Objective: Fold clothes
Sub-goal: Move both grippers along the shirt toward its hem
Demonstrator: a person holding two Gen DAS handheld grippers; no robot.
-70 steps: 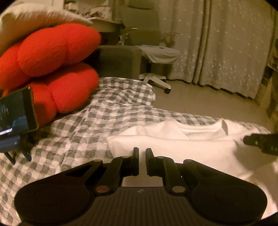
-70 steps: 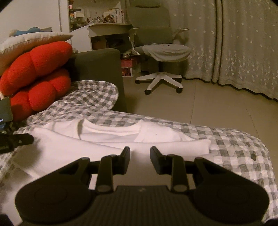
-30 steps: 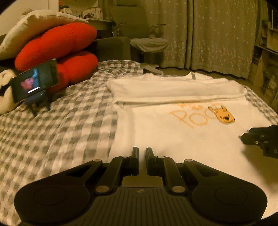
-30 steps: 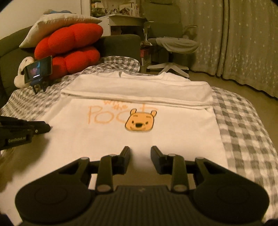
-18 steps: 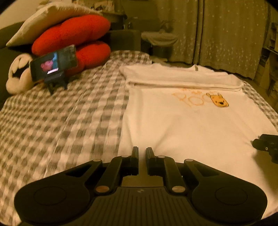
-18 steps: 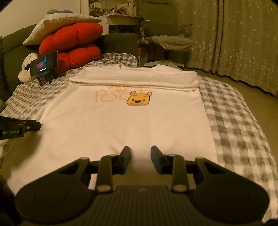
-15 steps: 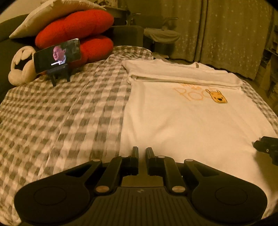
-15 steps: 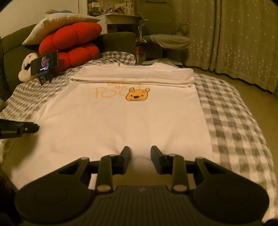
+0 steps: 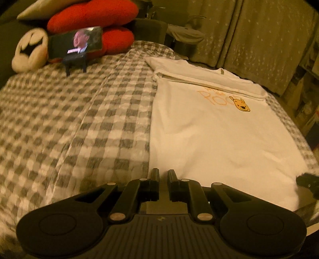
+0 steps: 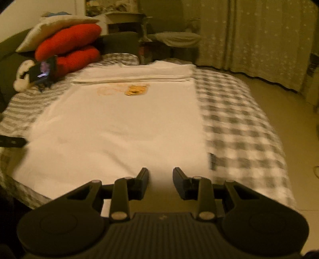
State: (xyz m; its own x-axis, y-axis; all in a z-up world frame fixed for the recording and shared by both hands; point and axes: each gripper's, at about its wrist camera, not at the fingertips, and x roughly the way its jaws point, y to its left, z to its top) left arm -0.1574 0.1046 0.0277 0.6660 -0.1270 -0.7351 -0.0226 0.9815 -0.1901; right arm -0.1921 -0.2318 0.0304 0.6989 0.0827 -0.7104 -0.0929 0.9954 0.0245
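A white T-shirt (image 9: 209, 129) with an orange bear print (image 9: 242, 103) lies flat on the checked bed cover (image 9: 89, 119). Its top part is folded over into a band (image 10: 135, 72). My left gripper (image 9: 163, 175) hovers at the shirt's near left corner, its fingers almost together with only a thin slit and nothing between them. My right gripper (image 10: 160, 175) hangs over the near hem of the T-shirt (image 10: 119, 119), close to its right corner, open and empty. Each gripper's tip shows in the other view: right gripper (image 9: 307, 183), left gripper (image 10: 12, 142).
Red cushions (image 9: 93, 18), a white plush toy (image 9: 30, 51) and a phone on a stand (image 9: 75, 42) sit at the bed's far left. An office chair (image 10: 173, 38) and curtains (image 10: 259, 39) stand beyond. Bare floor (image 10: 295, 123) lies right of the bed.
Both grippers have drawn back from the shirt's collar end to its near hem. The folded band stays in place. Neither gripper's finger gap has changed.
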